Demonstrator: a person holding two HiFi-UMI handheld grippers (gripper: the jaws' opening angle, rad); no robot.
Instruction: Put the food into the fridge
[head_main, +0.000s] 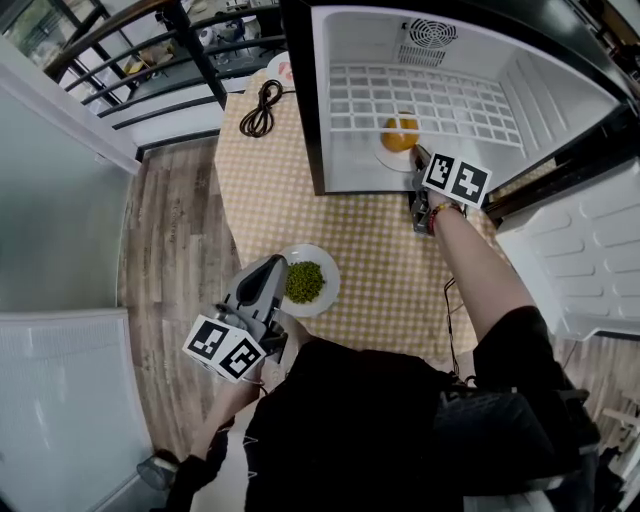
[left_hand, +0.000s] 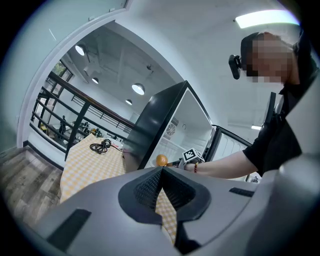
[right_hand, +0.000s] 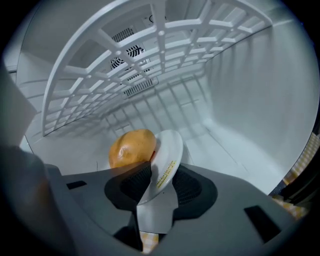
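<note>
At seven o'clock in the head view: left gripper (head_main: 275, 265), jaws together on nothing, tip just beside the plate of peas (head_main: 333, 290) on the checked surface (head_main: 300, 180). At one o'clock, inside the fridge (head_main: 540, 90): right gripper (right_hand: 159, 186), jaws parted round the white plate (right_hand: 169, 150), pads not pressing. Draw straight back, level, without clipping the rim. Orange food (right_hand: 131, 148) on that plate, just past the jaws at eleven o'clock.
</note>
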